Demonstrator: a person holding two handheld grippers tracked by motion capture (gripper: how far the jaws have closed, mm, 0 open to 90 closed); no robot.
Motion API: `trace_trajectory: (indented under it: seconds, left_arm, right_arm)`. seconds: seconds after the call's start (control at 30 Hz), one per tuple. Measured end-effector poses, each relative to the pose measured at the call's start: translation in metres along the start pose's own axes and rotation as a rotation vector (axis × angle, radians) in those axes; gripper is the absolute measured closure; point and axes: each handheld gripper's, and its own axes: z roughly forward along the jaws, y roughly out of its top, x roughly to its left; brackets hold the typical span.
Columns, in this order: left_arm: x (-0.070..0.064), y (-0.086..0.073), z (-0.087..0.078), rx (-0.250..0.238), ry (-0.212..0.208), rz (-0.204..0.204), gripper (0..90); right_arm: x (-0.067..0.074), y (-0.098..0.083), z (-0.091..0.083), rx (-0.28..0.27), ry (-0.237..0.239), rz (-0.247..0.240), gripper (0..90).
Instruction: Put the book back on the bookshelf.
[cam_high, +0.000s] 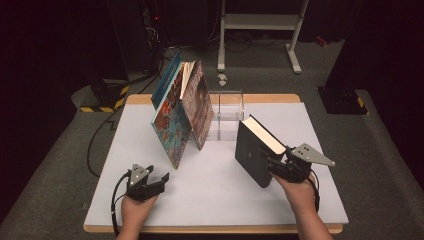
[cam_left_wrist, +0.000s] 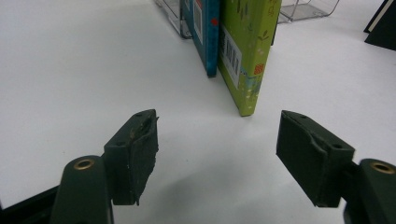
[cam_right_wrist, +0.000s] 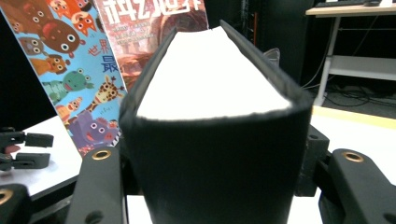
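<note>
1. In the high view, light falls from above on the white table (cam_high: 215, 195); the room around it is very dark, almost black at the left and right edges.
2. The high view is soft, and the book covers lack fine detail.
3. Shadows on the table are weak; a faint one lies under the left gripper (cam_left_wrist: 217, 154).
4. In the left gripper view, the table is overexposed at the far left, and the near jaws are a little blurred.
5. In the right gripper view, the black book (cam_right_wrist: 215, 154) is close and blurred, and its pages glare white.
</note>
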Motion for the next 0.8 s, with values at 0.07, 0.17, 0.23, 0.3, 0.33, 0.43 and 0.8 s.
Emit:
trace_trajectory:
  seconds: [0.07, 0.17, 0.23, 0.3, 0.33, 0.43, 0.8]
  left_arm:
    - [0.0, 0.0, 0.0, 0.0, 0.0, 0.0, 29.5]
    - [0.0, 0.0, 0.0, -0.003, 0.0, -0.001, 29.5]
    - [0.0, 0.0, 0.0, 0.0, -0.001, 0.001, 29.5]
    - [0.0, 0.0, 0.0, -0.002, -0.001, 0.001, 29.6]
    - [0.0, 0.0, 0.0, -0.001, -0.001, 0.003, 29.6]
    - [0.0, 0.0, 0.0, -0.003, -0.001, 0.0, 29.6]
    - [0.0, 0.0, -0.001, -0.001, -0.016, 0.002, 29.6]
  right_arm:
    - [0.001, 0.002, 0.001, -0.001, 0.003, -0.009, 41.1]
    - [0.006, 0.007, 0.002, 0.001, -0.014, -0.041, 47.9]
    - [0.006, 0.009, 0.003, 0.018, -0.017, -0.058, 50.6]
    - [0.007, 0.01, 0.002, 0.027, -0.028, -0.079, 52.2]
    - [0.007, 0.01, 0.002, 0.03, -0.029, -0.078, 52.6]
    - [0.008, 0.012, 0.004, 0.04, -0.04, -0.075, 53.2]
    - [0.027, 0.039, 0.027, 0.005, -0.111, -0.048, 53.5]
